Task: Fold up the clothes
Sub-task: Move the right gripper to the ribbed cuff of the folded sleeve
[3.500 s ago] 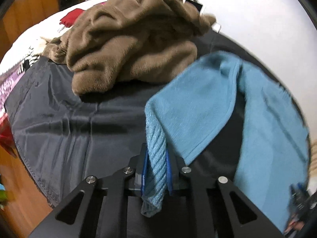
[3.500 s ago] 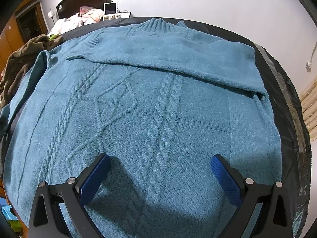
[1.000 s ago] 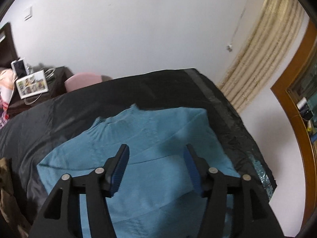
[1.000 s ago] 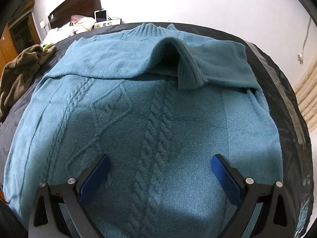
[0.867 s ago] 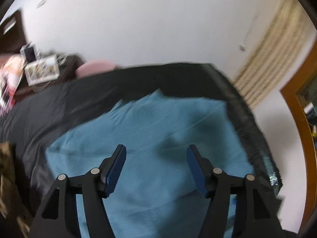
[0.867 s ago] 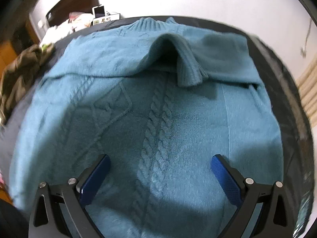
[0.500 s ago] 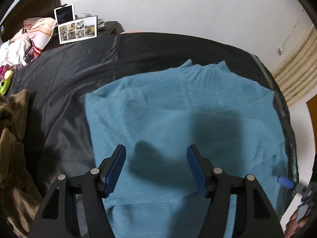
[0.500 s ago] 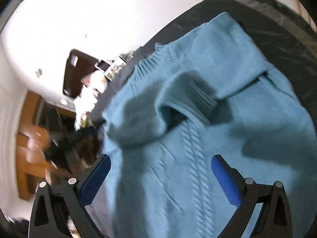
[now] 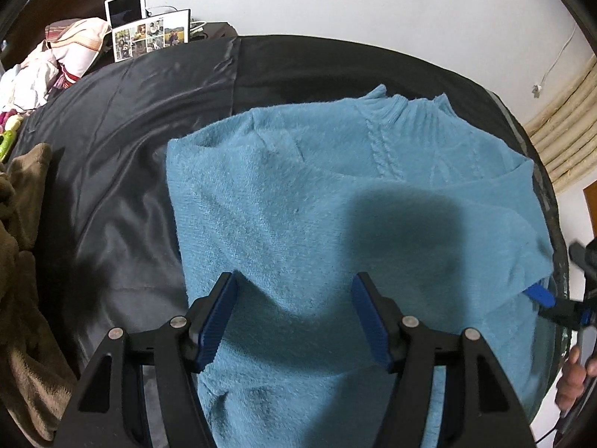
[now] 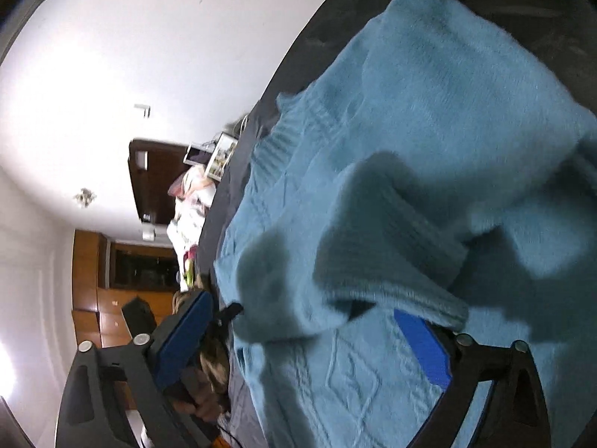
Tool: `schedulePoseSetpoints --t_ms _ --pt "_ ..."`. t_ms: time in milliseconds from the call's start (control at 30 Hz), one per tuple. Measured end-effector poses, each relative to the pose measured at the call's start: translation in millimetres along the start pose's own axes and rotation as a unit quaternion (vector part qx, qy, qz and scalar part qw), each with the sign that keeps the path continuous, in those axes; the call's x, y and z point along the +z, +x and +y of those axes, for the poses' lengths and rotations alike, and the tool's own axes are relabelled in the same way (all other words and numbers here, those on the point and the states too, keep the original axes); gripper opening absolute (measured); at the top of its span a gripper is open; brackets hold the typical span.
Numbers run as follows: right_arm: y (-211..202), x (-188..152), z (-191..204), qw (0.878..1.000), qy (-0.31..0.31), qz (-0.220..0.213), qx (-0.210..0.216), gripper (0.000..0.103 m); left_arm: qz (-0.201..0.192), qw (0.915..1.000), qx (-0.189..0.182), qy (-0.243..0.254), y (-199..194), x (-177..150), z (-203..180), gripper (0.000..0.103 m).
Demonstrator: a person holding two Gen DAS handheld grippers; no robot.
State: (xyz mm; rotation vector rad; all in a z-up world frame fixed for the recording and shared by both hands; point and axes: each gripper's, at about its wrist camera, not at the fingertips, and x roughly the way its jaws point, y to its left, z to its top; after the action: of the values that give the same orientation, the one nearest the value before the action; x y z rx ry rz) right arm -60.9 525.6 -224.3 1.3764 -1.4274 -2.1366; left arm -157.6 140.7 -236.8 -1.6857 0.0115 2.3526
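Observation:
A teal cable-knit sweater (image 9: 335,194) lies on a black sheet (image 9: 123,156), collar toward the wall, with a sleeve folded across its chest. My left gripper (image 9: 294,317) points down over the sweater's left part. It is open, with a soft ridge of knit between its pads, which do not press on it. The right gripper's blue pad (image 9: 539,295) pokes in at the sweater's right edge. In the rolled right wrist view, my right gripper (image 10: 304,336) is wide and its jaws are closing. The sleeve's ribbed cuff (image 10: 391,261) hangs loosely between the pads.
A brown fleece garment (image 9: 18,261) is heaped at the sheet's left edge. A photo frame (image 9: 149,37), a tablet and bundled clothes (image 9: 71,48) sit at the far left. Beige curtains (image 9: 559,142) hang to the right. Wooden cabinets (image 10: 108,298) stand beyond the bed.
The left gripper, earlier shut on the sleeve cuff, has let go and swung from the wall down over the sweater. The right gripper has rolled sideways and moved closer to the folded cuff.

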Motion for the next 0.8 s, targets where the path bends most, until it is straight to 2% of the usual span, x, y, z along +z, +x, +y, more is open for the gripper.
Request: schedulePoseSetpoints --t_ms 100,133,167,233,267,300,367,433,467,500,533,567,633,700,733,800 --pt "1 9 0 1.0 0.003 -0.015 -0.007 0.085 0.001 1.0 0.0 0.006 3 1 1 0.07" --pt "1 11 1 1.0 -0.002 -0.019 -0.019 0.073 0.001 1.0 -0.001 0.007 3 1 1 0.07" --pt "2 14 3 0.999 -0.011 -0.024 -0.04 0.059 0.0 1.0 -0.002 0.009 4 2 1 0.071" --pt "1 17 8 0.994 -0.037 -0.04 -0.091 0.04 -0.001 0.9999 -0.003 0.012 5 3 2 0.072" --pt "-1 19 12 0.989 -0.055 -0.053 -0.124 0.035 -0.002 0.9999 -0.004 0.014 5 3 3 0.073" --pt "-2 20 18 0.983 -0.077 -0.067 -0.154 0.035 -0.002 0.9999 -0.004 0.015 6 3 4 0.073" --pt "-8 16 40 0.959 -0.151 -0.111 -0.214 0.032 -0.004 0.9998 -0.005 0.017 7 2 5 0.075" --pt "-14 11 65 0.92 -0.232 -0.156 -0.274 0.032 -0.006 0.9998 -0.006 0.017 7 2 7 0.075" --pt "-17 10 73 0.905 -0.256 -0.173 -0.291 0.032 -0.007 0.9998 -0.006 0.017 7 2 7 0.076" --pt "-21 10 78 0.898 -0.266 -0.185 -0.298 0.032 -0.008 0.9998 -0.006 0.017 8 1 7 0.076" --pt "-24 12 79 0.896 -0.268 -0.192 -0.299 0.032 -0.009 0.9998 -0.006 0.017 8 1 7 0.076" --pt "-25 16 75 0.9 -0.258 -0.188 -0.296 0.032 -0.009 0.9998 -0.005 0.018 8 1 7 0.076" --pt "-23 26 60 0.914 -0.224 -0.166 -0.296 0.033 -0.01 0.9997 -0.005 0.02 8 0 7 0.077" --pt "-22 30 40 0.932 -0.186 -0.14 -0.277 0.033 -0.012 0.9997 -0.005 0.021 8 0 7 0.077" --pt "-23 30 33 0.937 -0.175 -0.133 -0.27 0.034 -0.012 0.9997 -0.006 0.021 8 0 8 0.078" --pt "-27 28 22 0.942 -0.165 -0.13 -0.263 0.055 -0.012 0.9997 -0.006 0.02 8 0 8 0.078"
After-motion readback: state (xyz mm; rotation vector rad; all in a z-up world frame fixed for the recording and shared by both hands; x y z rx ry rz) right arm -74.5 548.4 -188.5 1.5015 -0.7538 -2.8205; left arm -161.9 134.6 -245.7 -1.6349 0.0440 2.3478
